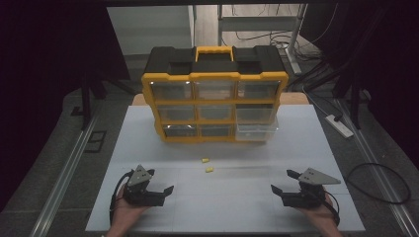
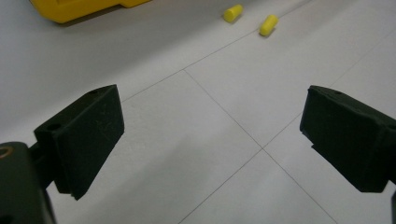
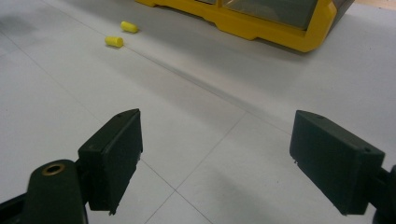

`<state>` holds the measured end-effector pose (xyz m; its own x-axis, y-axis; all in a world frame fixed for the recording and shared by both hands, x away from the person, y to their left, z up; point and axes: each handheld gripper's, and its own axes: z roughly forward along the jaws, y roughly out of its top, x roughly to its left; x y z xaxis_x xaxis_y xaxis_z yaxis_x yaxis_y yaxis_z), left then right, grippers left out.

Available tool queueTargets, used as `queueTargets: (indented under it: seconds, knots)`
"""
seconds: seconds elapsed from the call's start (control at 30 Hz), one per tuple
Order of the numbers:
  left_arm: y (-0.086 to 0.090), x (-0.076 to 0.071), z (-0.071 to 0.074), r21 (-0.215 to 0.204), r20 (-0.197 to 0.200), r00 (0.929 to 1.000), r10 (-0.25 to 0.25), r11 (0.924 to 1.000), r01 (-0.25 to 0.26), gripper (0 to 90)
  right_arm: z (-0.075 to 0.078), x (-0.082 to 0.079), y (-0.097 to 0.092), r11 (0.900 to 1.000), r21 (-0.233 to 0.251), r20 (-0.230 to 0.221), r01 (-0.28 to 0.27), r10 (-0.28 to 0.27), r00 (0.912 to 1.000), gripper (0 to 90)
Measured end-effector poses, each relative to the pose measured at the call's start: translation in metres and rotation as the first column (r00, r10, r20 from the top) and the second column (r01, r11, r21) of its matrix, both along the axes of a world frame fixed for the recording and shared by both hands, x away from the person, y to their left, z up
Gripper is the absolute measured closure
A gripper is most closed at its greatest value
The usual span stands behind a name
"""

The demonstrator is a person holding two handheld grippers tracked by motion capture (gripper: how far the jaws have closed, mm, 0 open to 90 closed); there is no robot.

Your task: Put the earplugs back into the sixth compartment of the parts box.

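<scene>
Both grippers – left gripper point(image 1: 159, 186) and right gripper point(image 1: 283, 183) – rest wide open and empty. Two yellow earplugs point(image 1: 206, 165) lie untouched ahead, between them, before the drawer organizer point(image 1: 214, 96) – nothing picked up yet.

Left gripper point(image 2: 212, 140) jaws spread wide over the white table point(image 2: 187, 130), nothing between them. Two yellow earplugs point(image 2: 232, 12) lie up ahead, near a yellow organizer point(image 2: 79, 8) corner.

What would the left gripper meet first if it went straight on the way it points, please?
Probably the two yellow plugs: the left gripper, open and empty, looks across bare table toward them. Depth is unclear; it might pass just beside them.
</scene>
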<state>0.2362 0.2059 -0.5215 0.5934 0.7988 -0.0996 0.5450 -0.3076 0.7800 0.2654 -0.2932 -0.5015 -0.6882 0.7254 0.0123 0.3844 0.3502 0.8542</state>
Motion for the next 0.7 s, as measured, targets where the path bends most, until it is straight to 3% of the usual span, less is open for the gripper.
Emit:
queueTargets:
  seconds: [0.7]
  knots:
    - [-0.0055, 0.0001, 0.0013, 0.012, -0.009, 0.9997, -0.021, 0.9997, 0.021, 6.7, -0.0017, 0.0009, 0.0024, 0.9999, -0.012, -0.005, -0.004, 0.004, 1.0, 18.2]
